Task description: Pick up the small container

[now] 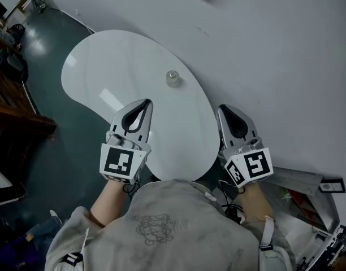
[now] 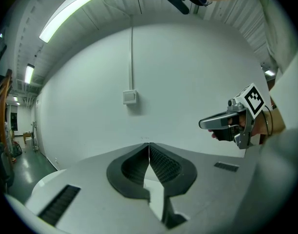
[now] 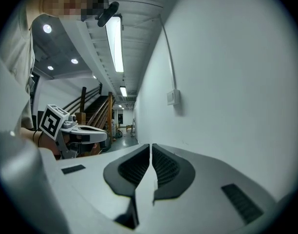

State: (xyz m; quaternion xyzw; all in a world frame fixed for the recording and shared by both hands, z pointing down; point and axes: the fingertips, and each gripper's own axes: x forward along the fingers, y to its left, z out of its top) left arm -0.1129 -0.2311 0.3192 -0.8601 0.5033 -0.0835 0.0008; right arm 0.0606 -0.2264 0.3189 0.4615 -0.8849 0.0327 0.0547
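The small container (image 1: 172, 78), a clear, round jar with a pale lid, stands near the far edge of the white kidney-shaped table (image 1: 105, 66), close to the wall. My left gripper (image 1: 147, 102) hovers over the table's near half, short of the container and to its left, jaws shut and empty. My right gripper (image 1: 223, 108) is beyond the table's right edge, next to the wall, jaws shut with nothing between them. In the left gripper view the closed jaws (image 2: 149, 145) face the bare wall, with the right gripper (image 2: 202, 124) alongside. The container is hidden in both gripper views.
A white wall (image 1: 263, 49) runs along the table's far side, with a small wall box (image 2: 130, 97) and conduit above it. A wooden staircase (image 1: 9, 106) stands at the left over a dark floor. Cluttered boxes and equipment (image 1: 308, 208) lie at the lower right.
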